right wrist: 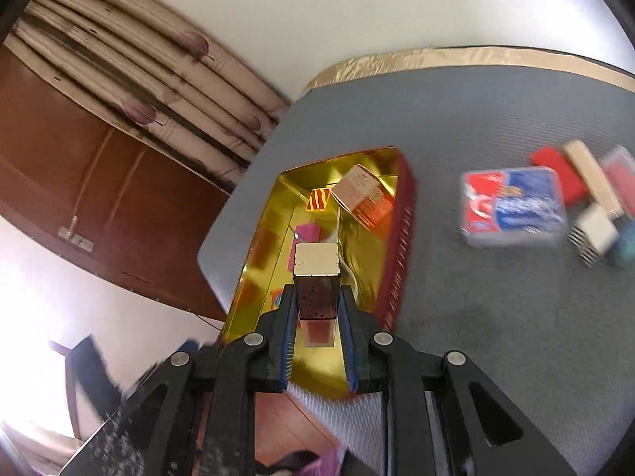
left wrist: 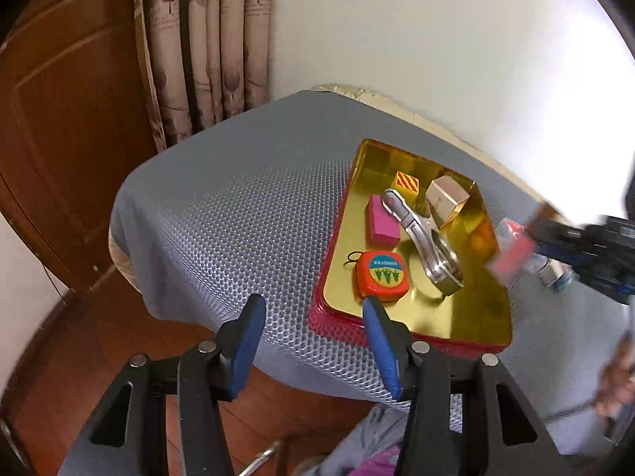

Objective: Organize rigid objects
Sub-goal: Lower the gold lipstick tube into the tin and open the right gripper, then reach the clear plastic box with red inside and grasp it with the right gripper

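The right gripper is clamping a small rectangular block between its blue-padded fingers, jaws drawn in tight against the block's two sides; the block is standing out past the fingertips, pale end face forward, dark speckled side uppermost. It is hanging directly over the near end of the tray, a gold-lined tin with a red outer wall, sitting on the grey textured mat. In the left wrist view the left gripper is standing about half open and holding nothing, its right fingertip lying just in front of the tray's near red rim. Just beyond that fingertip, inside the tray, an orange tape measure is lying flat. Behind it a pink block and a metal tool are resting side by side, the tool running diagonally. Farther back a small orange striped box and a beige carton are occupying the far corner. To the right, the other gripper is entering the view blurred, a red object at its tip. On the mat beyond the tray, well apart from it, a red-and-blue card box and several blurred items are lying.
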`<state>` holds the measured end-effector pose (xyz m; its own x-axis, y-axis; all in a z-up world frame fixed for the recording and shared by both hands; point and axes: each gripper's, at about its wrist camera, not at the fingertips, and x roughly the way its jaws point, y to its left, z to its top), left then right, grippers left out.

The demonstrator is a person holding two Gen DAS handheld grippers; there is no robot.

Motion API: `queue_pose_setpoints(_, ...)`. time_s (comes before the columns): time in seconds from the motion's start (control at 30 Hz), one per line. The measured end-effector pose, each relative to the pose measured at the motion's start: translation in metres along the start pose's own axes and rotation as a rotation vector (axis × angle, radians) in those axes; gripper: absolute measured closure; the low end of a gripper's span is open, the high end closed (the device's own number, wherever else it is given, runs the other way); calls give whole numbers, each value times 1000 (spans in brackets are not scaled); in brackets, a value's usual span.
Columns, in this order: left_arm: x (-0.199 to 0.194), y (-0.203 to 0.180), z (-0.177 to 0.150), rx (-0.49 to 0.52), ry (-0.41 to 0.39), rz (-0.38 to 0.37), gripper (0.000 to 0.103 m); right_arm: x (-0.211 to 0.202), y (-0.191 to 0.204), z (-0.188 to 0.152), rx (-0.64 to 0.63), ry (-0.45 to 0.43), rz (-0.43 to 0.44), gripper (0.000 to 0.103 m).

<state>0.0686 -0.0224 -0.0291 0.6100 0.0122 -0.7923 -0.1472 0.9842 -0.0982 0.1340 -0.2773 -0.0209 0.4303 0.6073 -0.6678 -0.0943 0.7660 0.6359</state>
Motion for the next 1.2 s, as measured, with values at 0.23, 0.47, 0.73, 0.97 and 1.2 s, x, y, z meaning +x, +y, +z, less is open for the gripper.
queue_pose_setpoints(0.23, 3, 4, 2, -11, 31, -50, 51, 54, 12, 26, -74, 69, -170, 83)
queue_pose_setpoints(0.47, 10, 1, 0, 2, 71, -68, 51, 79, 27, 42, -198, 100, -365, 66)
queue_pose_setpoints(0.73, 10, -7, -4, 38, 75, -59, 51, -7, 0, 18, -138, -254, -272, 33)
queue_pose_setpoints(0.97, -2, -28, -11, 128, 14, -67, 51, -85, -116, -54, -79, -340, -683, 25)
queue_pose_setpoints(1.2, -16, -82, -20, 332, -13, -182, 51, -127, -197, -93, -12, -283, -822, 18)
